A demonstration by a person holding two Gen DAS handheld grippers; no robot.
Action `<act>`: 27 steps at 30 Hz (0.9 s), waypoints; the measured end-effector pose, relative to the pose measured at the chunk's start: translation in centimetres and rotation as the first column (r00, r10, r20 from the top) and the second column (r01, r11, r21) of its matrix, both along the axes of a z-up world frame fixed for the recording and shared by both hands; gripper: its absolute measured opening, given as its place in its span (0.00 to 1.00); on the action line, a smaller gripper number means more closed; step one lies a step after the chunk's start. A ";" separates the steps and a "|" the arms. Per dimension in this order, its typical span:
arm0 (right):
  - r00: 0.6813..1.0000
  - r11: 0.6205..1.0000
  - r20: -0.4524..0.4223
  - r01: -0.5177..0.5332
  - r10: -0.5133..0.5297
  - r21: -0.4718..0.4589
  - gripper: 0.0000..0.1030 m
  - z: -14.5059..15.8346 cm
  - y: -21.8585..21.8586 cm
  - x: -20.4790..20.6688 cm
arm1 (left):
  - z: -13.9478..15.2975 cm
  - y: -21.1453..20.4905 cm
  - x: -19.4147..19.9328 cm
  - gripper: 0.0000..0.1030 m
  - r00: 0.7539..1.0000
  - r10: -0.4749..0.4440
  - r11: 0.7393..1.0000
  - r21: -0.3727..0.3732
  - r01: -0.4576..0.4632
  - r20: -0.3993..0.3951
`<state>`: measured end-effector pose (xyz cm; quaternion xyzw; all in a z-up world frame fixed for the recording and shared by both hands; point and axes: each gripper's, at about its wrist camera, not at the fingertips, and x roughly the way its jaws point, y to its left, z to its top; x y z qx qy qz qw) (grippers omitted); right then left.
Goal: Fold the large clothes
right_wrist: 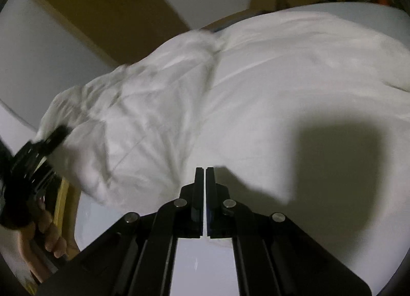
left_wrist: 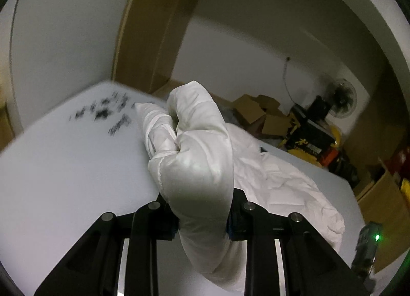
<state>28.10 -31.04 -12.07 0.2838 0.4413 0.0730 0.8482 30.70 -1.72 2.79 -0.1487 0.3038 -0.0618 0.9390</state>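
Nearest, the left gripper (left_wrist: pixel 202 219) clenched the white garment (left_wrist: pixel 200 157), which bunched toward 12 o'clock and might slip; the right gripper (right_wrist: pixel 205 175) was clenched empty.

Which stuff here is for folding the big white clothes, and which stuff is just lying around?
For the folding:
- white garment
- left hand-held gripper, shut on a bunch of the garment
- right hand-held gripper, shut with nothing in it
- white table

Just lying around:
- cardboard boxes
- fan
- yellow-and-black case

A white bench (left_wrist: pixel 64 162) is seen, marked with blurred black print (left_wrist: pixel 102 114) near its far corner. A crumpled white garment (right_wrist: pixel 256 90) is spread across it.
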 end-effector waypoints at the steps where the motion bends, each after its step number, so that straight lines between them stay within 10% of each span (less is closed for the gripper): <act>1: 0.999 0.999 0.006 0.040 -0.040 0.002 0.01 0.0 -1.7 -0.5 | 0.8 -1.3 -0.3 0.26 1.000 -0.018 0.999 0.035 0.017 0.021; 6: 0.983 0.981 -0.024 0.185 -0.184 0.062 0.01 -1.5 -9.4 -2.6 | 3.6 -7.8 -1.7 0.26 0.988 -0.123 0.984 0.140 0.110 0.089; 19: 0.994 0.978 -0.085 0.086 -0.071 0.189 0.00 -6.6 -9.3 -2.8 | 1.3 -27.3 -5.5 0.26 0.914 -0.406 0.878 0.279 0.390 0.000; 27: 0.878 0.863 0.099 0.431 -0.469 0.264 0.03 -2.5 -16.1 -15.9 | -4.1 -33.2 -5.8 0.26 0.878 -0.461 0.820 0.316 0.478 -0.133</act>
